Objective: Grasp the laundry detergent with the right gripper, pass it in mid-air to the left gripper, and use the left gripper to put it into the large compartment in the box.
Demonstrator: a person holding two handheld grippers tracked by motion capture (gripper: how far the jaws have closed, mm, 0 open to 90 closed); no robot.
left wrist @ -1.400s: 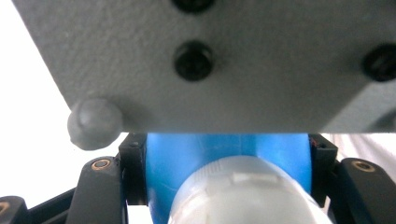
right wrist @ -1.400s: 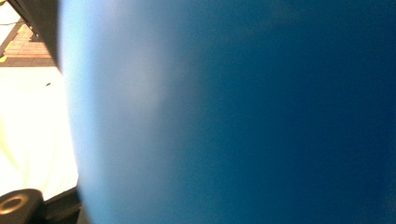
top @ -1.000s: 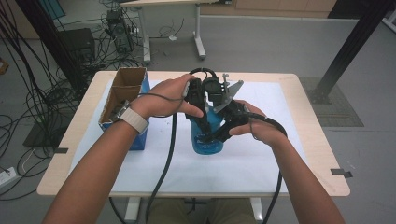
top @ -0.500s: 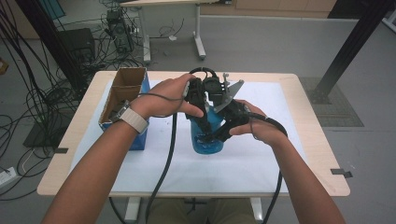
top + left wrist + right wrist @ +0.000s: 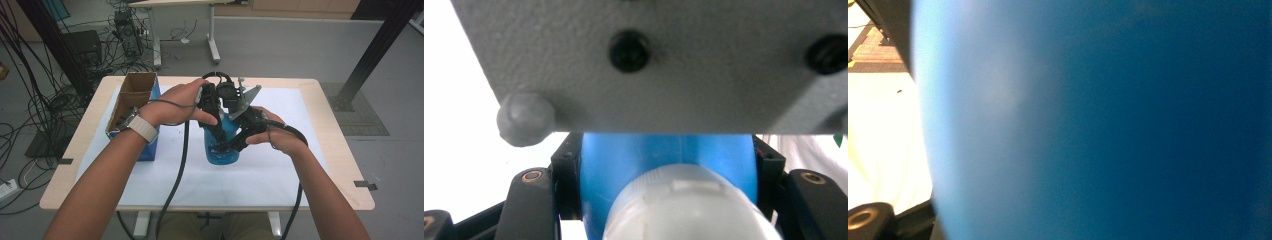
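Fingers of two grippers, left gripper and right gripper, clamp one blue bottle beside one cardboard box.

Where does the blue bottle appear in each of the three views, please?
High view: the blue bottle stands at the middle of the table, between the two hands.
Left gripper view: low in the middle, between the black jaws, with its pale cap nearest the camera.
Right gripper view: it covers most of the picture, from left of centre to the right edge.
Shared landmark: the white sheet under the bottle.
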